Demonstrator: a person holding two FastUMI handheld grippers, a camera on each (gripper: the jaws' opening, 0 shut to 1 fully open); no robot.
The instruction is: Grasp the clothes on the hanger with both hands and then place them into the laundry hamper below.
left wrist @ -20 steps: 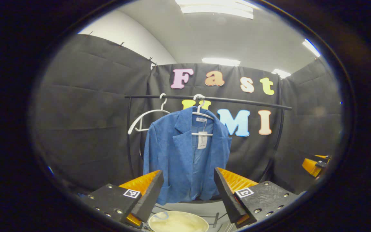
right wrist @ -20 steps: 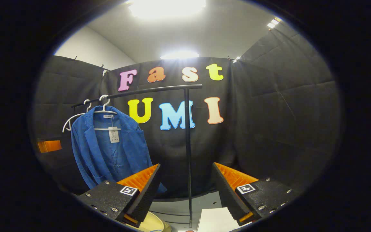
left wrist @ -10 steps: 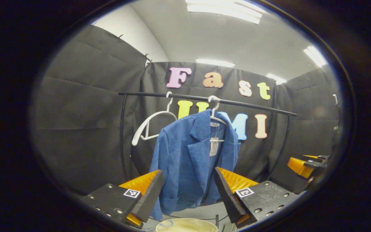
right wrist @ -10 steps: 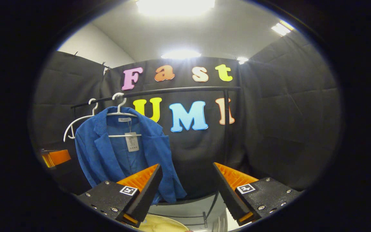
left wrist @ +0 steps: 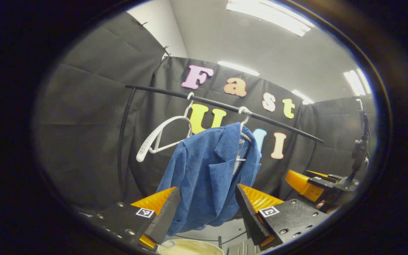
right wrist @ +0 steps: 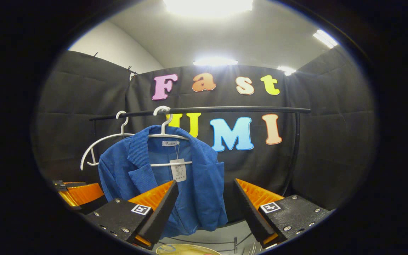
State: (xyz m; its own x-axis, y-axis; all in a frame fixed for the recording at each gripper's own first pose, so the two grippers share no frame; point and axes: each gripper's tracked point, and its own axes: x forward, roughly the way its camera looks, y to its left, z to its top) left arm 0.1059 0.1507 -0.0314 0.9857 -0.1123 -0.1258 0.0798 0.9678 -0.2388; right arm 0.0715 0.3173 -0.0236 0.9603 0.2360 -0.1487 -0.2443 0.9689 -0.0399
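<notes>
Both grippers, left gripper [left wrist: 207, 209] and right gripper [right wrist: 205, 205], have fingers spread and empty. The blue corduroy jacket [right wrist: 161, 184] hangs on a white plastic hanger [right wrist: 165, 136] above the round cream hamper [left wrist: 190, 248]. Uneven grips could snag it on the hanger.

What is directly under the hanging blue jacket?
Below the blue jacket sits the cream rim of the laundry hamper on grey floor. Its inside is cut off from view.
</notes>
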